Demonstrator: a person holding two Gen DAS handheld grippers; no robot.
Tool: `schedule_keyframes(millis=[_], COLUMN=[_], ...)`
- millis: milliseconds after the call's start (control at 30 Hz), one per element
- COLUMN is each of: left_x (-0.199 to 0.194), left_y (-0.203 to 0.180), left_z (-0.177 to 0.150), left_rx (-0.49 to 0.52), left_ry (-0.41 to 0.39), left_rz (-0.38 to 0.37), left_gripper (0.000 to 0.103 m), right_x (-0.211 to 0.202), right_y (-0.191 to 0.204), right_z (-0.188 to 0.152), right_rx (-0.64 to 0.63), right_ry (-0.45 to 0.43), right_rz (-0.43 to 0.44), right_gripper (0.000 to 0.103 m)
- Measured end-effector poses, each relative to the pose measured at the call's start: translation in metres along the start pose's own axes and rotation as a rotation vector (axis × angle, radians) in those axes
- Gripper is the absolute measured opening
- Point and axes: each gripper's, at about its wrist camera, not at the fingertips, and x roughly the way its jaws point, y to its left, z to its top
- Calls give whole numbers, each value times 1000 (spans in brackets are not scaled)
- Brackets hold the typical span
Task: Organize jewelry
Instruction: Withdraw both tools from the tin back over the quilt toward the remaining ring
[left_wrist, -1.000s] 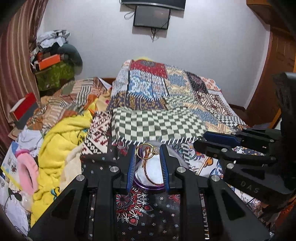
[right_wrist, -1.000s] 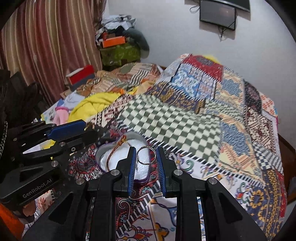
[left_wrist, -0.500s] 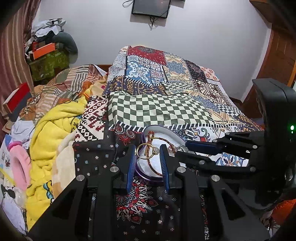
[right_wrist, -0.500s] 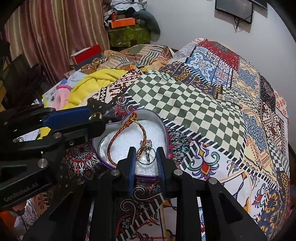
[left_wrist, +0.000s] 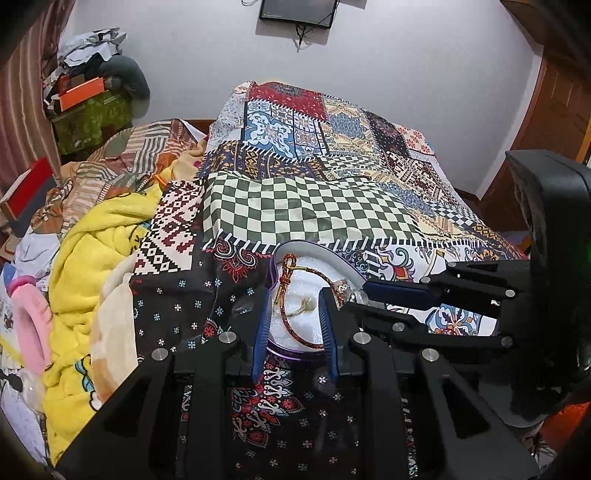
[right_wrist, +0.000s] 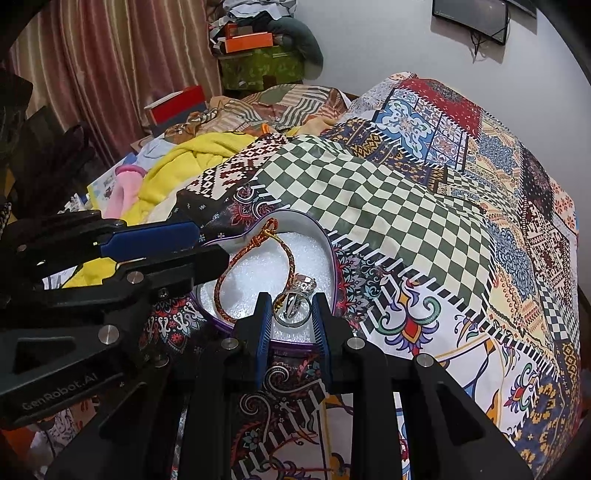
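Rings (right_wrist: 294, 303): a silver cluster, one stone-set, lying on white foam at the near edge inside the heart-shaped tin (right_wrist: 325, 236), which sits on the patchwork bed (right_wrist: 406, 206). Braided cord bracelet (right_wrist: 255, 266): same tin, left of the rings. Right gripper (right_wrist: 290, 314): jaws apart, straddling the plain band without visibly pinching it; nearer. Left gripper (left_wrist: 293, 317): jaws apart, empty, over the tin's near rim.

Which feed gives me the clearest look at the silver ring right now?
The right wrist view: the silver ring sits between the right gripper fingers, over the heart-shaped tin. In the left wrist view only a glint shows at that gripper's tips, mostly hidden.
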Motion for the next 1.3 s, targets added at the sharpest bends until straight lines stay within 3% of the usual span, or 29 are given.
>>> schedule_keyframes(millis=[333,533,800,1000,1167,1300], left_x=[-19,-41,-70,-79,-74,-67], left_y=[2,0,-22,-46,-65,-78], left_z=[7,11,12,7,0,-6], left_rx=[-22,-19,24,73,104,121], left_ry=[-30,-67,-109,-112,-86,-57], left_rz=[27,57,52,32,0,-26], left_gripper=[27,27,28,32,34,34], right_x=[-18,-53,-112,-138,-151,-155], right_y=[-1,-11,-29,-45,-58,-71], right_z=[0,2,-6,-23,-43,-60], right_rx=[8,42,97,145,190,223], right_ry=[-21,-90,-195,-226,-230,-210], right_rz=[-10,-35,-93,-138,-174,-200], right_gripper=[24,25,25,26,43,44])
